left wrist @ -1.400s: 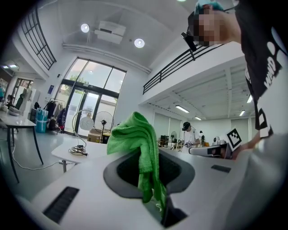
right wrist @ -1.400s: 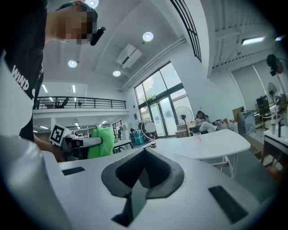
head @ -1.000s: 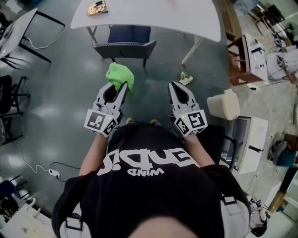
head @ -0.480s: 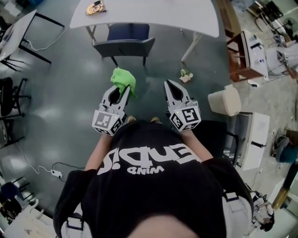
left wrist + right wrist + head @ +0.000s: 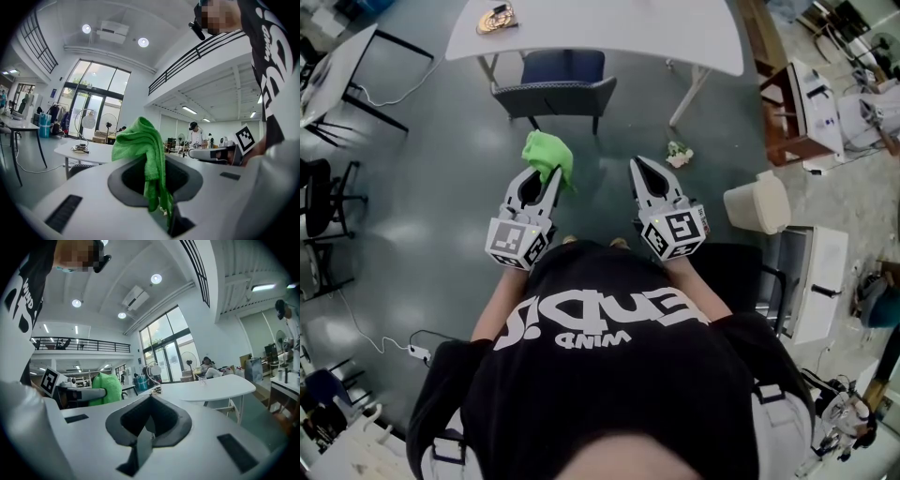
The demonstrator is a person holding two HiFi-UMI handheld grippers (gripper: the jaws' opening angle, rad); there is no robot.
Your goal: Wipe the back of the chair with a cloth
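Observation:
In the head view a dark blue chair [image 5: 555, 86] with a grey back stands tucked at the white table [image 5: 600, 30], well ahead of both grippers. My left gripper [image 5: 546, 172] is shut on a bright green cloth [image 5: 547, 154], which bunches out past its tips. In the left gripper view the green cloth [image 5: 147, 154] hangs pinched between the jaws. My right gripper [image 5: 638, 165] is held beside it, shut with nothing in it; its tips meet in the right gripper view [image 5: 149, 401]. Both grippers are held level in front of the person's chest, short of the chair.
A small crumpled object [image 5: 679, 153] lies on the grey floor by the table leg. A cream bin [image 5: 757, 203] stands at the right, with a white cabinet [image 5: 811, 281] behind it. Black chairs [image 5: 323, 197] and a cable [image 5: 412, 349] are at the left.
Both grippers have drawn slightly closer to the body and then risen a little toward the chair; the cloth stays pinched in the left one.

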